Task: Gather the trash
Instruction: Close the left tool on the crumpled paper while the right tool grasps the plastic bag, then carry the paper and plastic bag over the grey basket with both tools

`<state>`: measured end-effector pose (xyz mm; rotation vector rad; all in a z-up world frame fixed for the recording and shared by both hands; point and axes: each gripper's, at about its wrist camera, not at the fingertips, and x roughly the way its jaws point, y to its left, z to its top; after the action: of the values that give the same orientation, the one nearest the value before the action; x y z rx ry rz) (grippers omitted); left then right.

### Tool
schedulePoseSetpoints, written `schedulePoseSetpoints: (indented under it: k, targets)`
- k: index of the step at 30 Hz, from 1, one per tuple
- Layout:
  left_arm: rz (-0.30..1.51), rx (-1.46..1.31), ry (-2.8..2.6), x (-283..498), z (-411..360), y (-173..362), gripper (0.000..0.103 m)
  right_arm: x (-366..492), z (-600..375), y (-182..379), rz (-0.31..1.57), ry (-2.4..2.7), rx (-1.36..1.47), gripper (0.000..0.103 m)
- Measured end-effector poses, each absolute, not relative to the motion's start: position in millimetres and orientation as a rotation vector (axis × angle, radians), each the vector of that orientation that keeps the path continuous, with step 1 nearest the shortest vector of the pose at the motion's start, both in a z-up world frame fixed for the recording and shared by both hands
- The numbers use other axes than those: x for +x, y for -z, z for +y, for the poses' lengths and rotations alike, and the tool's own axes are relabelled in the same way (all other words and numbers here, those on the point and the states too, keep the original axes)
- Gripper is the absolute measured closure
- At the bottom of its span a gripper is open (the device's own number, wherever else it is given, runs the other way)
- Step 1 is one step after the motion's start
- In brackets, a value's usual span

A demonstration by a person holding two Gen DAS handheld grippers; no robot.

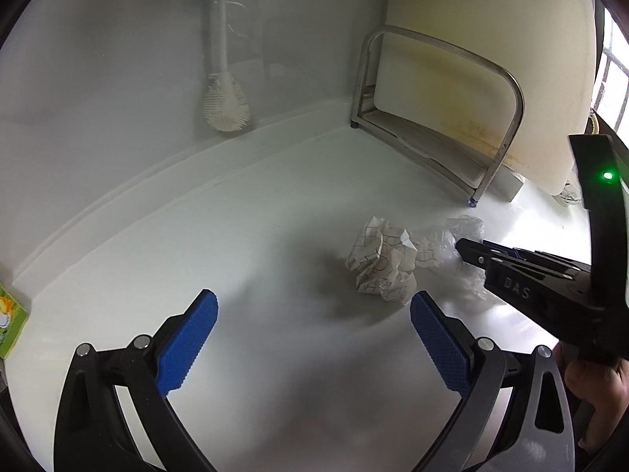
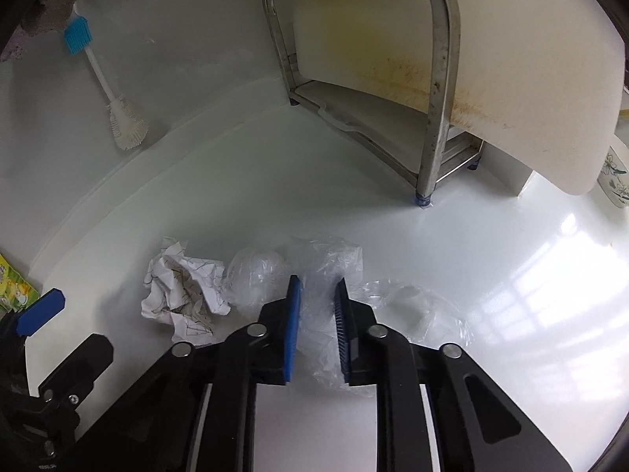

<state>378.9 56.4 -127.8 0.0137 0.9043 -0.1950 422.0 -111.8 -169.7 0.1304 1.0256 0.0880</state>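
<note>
A: Starting with the left wrist view, our left gripper hangs above the white counter with its blue pads spread wide and nothing between them. The crumpled paper lies just ahead of the right-hand pad, touching the clear plastic wrap beside it.

B: And the right gripper comes in from the side there, its tip at the plastic. We can't judge its jaws from that angle.

A: The right wrist view settles it. Our right gripper has its pads drawn in close around a fold of the plastic wrap, so we'd call it gripping the film, which bunches up between the fingers and trails out on the counter to the right.

B: The crumpled paper sits to the left of that, still resting on the counter and touching the wrap.

A: Both look very light and soft. The film is probably slippery and may slide out of a thin pinch, so a thick bunch is the safer hold.

B: For the paper, we'd close across the middle of the wad; it should crush a little and stay put.
</note>
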Motion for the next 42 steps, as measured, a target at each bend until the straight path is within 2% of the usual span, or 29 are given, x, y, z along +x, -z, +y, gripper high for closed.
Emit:
schedulePoseSetpoints:
  k: [17,18,19,20,22,24,42]
  targets:
    - [0.941,0.058,0.176,424.0,18.1,163.5,0.008,365.6,-163.3,152.3,0.993,0.007,0.246,0.093]
    - [0.937,0.06,0.176,424.9,17.4,163.2,0.013,362.6,-164.6,151.3,0.992,0.009,0.248,0.093]
    - [0.938,0.063,0.181,424.9,17.3,163.1,0.027,359.1,-166.7,150.4,0.989,0.01,0.248,0.093]
    - [0.945,0.067,0.186,425.1,16.8,163.6,0.035,357.7,-167.0,150.2,0.987,0.009,0.251,0.093]
    - [0.966,0.065,0.193,424.0,17.3,164.7,0.059,357.2,-165.8,151.1,0.987,0.006,0.251,0.093]
    - [0.961,0.059,0.197,418.8,19.1,161.8,0.065,358.0,-162.3,153.0,0.987,0.001,0.249,0.093]
    - [0.895,0.112,0.19,304.5,30.1,97.0,0.067,259.5,-147.4,121.1,0.964,-0.042,0.268,0.093]
